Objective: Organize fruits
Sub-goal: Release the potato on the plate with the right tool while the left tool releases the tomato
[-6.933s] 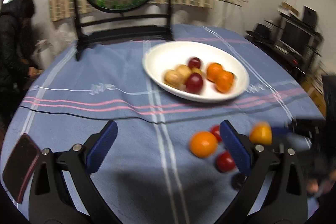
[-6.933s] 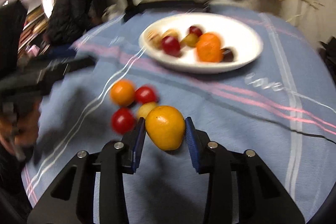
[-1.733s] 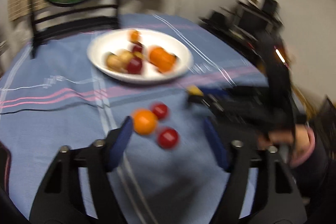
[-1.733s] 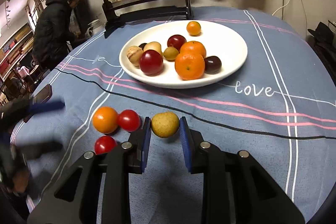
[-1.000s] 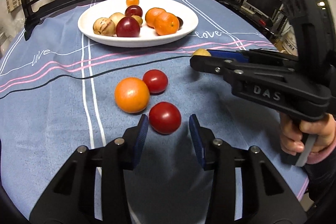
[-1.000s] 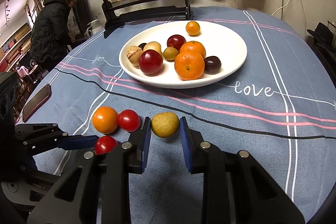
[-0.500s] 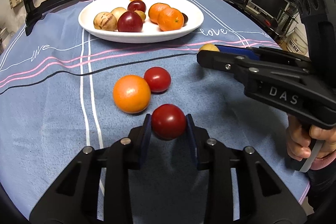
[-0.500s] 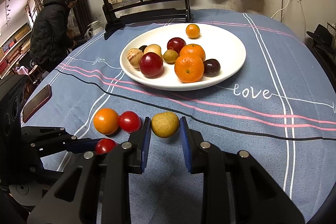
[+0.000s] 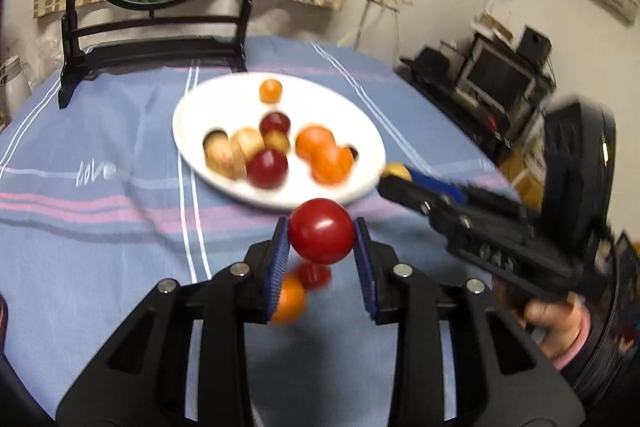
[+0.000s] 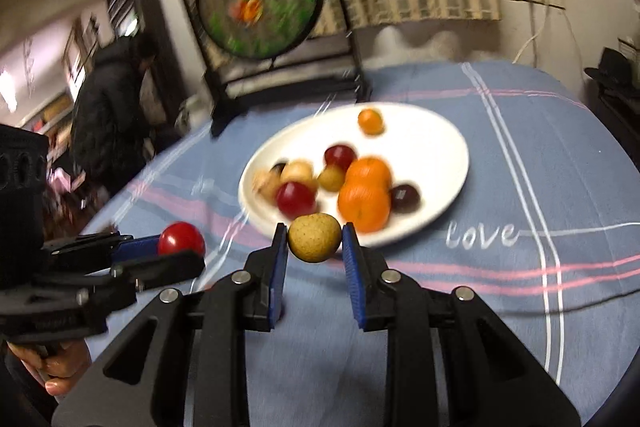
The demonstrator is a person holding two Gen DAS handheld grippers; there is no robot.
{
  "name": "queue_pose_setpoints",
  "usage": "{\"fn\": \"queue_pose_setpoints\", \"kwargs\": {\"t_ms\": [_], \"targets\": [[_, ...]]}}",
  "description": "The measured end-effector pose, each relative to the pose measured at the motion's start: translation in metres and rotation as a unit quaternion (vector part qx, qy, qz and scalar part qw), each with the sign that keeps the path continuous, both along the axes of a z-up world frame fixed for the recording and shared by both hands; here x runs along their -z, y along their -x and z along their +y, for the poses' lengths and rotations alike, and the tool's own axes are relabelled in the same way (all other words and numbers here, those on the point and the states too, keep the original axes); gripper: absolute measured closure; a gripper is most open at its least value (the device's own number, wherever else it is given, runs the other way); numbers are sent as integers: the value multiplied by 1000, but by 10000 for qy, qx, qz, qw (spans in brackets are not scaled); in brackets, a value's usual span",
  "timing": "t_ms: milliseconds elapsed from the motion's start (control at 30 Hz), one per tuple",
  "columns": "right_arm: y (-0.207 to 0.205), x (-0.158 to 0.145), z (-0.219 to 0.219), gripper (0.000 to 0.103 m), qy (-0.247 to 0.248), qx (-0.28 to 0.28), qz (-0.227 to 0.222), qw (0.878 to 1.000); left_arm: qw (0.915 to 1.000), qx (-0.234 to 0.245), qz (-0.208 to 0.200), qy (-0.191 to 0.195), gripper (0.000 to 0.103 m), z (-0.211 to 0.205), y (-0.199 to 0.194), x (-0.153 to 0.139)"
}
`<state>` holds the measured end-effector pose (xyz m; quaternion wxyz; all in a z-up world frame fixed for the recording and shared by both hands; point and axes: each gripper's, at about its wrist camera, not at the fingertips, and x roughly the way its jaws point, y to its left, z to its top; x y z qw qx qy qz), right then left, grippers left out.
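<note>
With a fruit pinched in each of my grippers, what matters now is where the white plate point(image 9: 362, 131) lies from each load. My left gripper point(image 9: 321, 233) clamps a red tomato point(image 9: 321, 231) at the middle of the left wrist view, both blue pads pressed on its sides, clear of the blue tablecloth point(image 9: 100, 227); the plate sits just above it in the frame, slightly to the left, its near rim almost touching the tomato's top edge in the picture. My right gripper point(image 10: 315, 237) squeezes a small yellow-brown fruit point(image 10: 315, 237) at centre frame of the right wrist view, and there the plate point(image 10: 440, 147) spreads directly above and to the right, its near rim right behind the fruit. I judge the right one slightly nearer the plate, since its fruit already overlaps the rim, though blur makes this uncertain. Both fruits are round, so no axis needs aligning. An orange point(image 9: 289, 301) and another red tomato point(image 9: 314, 275) remain on the cloth below my left jaws. Bare plate shows at the near right, beside the oranges point(image 10: 365, 195).
</note>
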<state>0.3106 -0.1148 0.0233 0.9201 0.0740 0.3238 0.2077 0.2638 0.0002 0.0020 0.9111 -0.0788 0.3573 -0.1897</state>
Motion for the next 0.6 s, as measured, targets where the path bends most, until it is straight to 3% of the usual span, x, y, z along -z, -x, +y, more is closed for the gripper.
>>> {"fn": "queue_pose_setpoints", "kwargs": {"t_ms": [133, 267, 533, 567, 600], "targets": [[-33, -1, -7, 75, -112, 382, -181, 9990, 9994, -201, -209, -188, 70, -5, -52, -13], [-65, 5, -7, 75, -152, 550, -97, 9983, 9990, -426, 88, -110, 70, -8, -105, -7], [-103, 12, -7, 75, -175, 541, 75, 9984, 9966, -633, 232, -482, 70, -11, -143, 5], [-105, 14, -6, 74, -156, 505, 107, 9985, 9960, -665, 282, -532, 69, -12, -145, 7], [-107, 15, -4, 65, -114, 448, 156, 9988, 9953, -730, 285, -576, 55, -11, -143, 8]]}}
